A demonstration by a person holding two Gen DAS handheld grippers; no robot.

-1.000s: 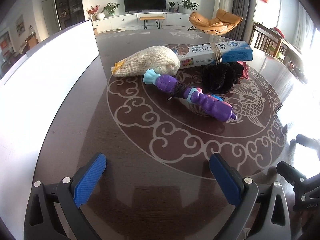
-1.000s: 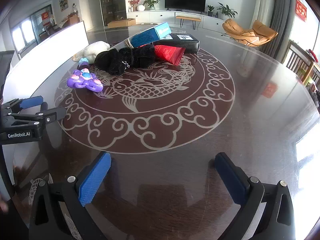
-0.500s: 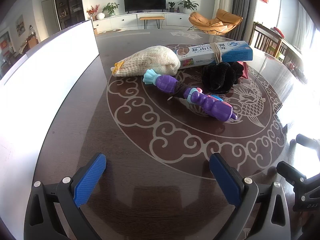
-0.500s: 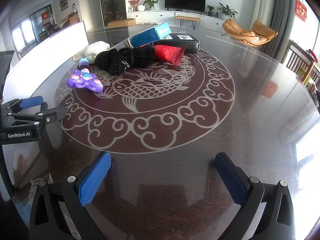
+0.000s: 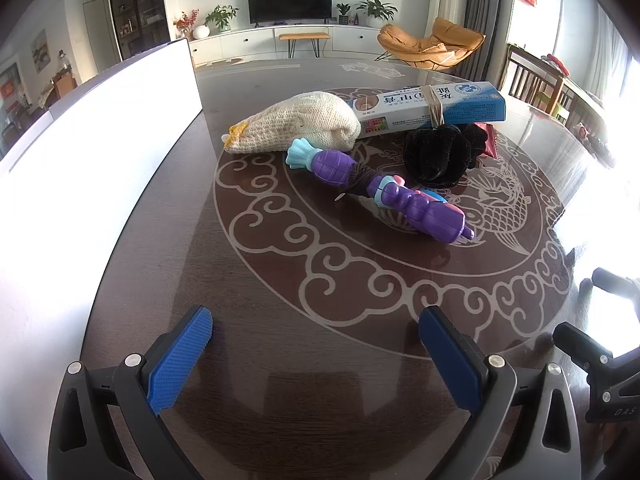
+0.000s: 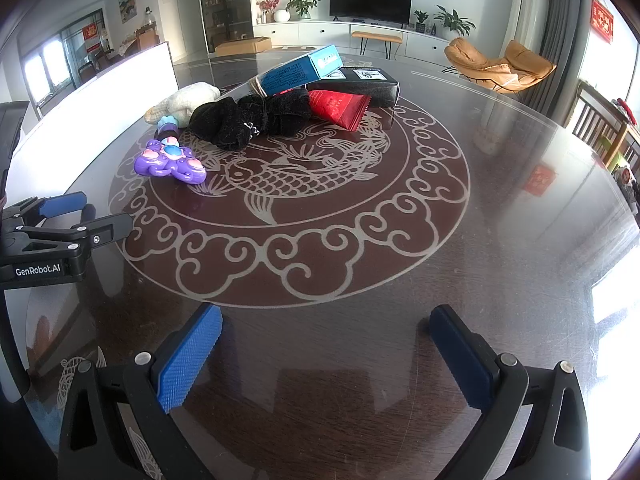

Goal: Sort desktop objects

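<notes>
A purple toy lies on the dark round table. Behind it are a cream knitted pouch, a black fuzzy cloth, a blue and white box, a red packet and a black box. My left gripper is open and empty, well short of the toy. My right gripper is open and empty near the table's front, far from the pile. The left gripper also shows in the right wrist view.
A white bin wall runs along the table's left side. Chairs stand beyond the right edge. A TV unit and orange lounge chair are far behind.
</notes>
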